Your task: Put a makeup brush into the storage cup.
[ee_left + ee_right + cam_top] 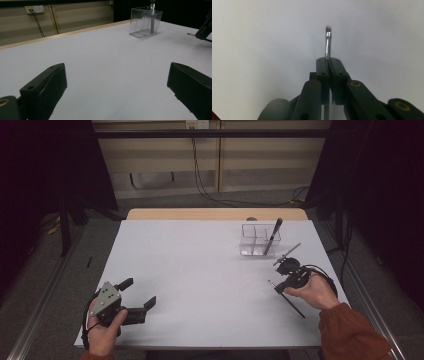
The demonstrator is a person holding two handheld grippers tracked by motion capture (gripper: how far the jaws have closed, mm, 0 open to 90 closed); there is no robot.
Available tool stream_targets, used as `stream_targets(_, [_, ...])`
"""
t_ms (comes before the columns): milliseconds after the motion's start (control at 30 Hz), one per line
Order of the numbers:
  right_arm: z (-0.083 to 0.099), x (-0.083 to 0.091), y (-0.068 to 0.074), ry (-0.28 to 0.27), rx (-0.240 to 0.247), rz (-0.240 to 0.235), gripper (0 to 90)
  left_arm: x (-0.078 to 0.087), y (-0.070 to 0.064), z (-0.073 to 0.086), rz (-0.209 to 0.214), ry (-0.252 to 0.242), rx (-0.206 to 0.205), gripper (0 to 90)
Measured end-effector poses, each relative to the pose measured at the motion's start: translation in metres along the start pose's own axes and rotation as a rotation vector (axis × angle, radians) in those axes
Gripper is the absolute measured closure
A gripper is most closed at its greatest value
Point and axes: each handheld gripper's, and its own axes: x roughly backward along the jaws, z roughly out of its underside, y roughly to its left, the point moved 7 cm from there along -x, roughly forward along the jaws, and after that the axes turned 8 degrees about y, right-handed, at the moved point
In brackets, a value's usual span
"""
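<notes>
My right gripper [329, 61] had its jaws pressed together on a thin brush [328, 41], gripped close behind the metal ferrule, bristle tip pointing up the frame in the right gripper view. In the high view the brush [294, 306] ran as a dark line from the lower right towards the centre, under my right hand [312, 290]. The clear organiser [254, 239] stood in the upper right of that frame, one dark pen [273, 236] already leaning in it. My left gripper [137, 295] rested at lower left, jaws spread wide, holding nothing. To do this well, I judged I should lift the brush clear, tip it towards upright, and lower it into a free compartment without nudging the thin walls.
</notes>
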Motion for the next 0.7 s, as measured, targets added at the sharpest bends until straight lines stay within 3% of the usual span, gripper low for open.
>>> stream_targets(233, [-0.004, 0.013, 0.0, -0.13, 0.027, 0.017, 86.3, 0.0, 0.0, 0.0, 0.0, 0.0, 0.0, 2.8])
stream_targets(500, [-0.008, 0.023, -0.008, -0.24, -0.039, 0.027, 86.3, 0.001, 0.0, -0.001, -0.002, -0.007, -0.002, 2.6])
stream_targets(700, [-0.008, 0.029, -0.01, -0.293, -0.055, 0.019, 86.2, 0.001, 0.0, -0.001, -0.001, -0.007, -0.001, 2.5])
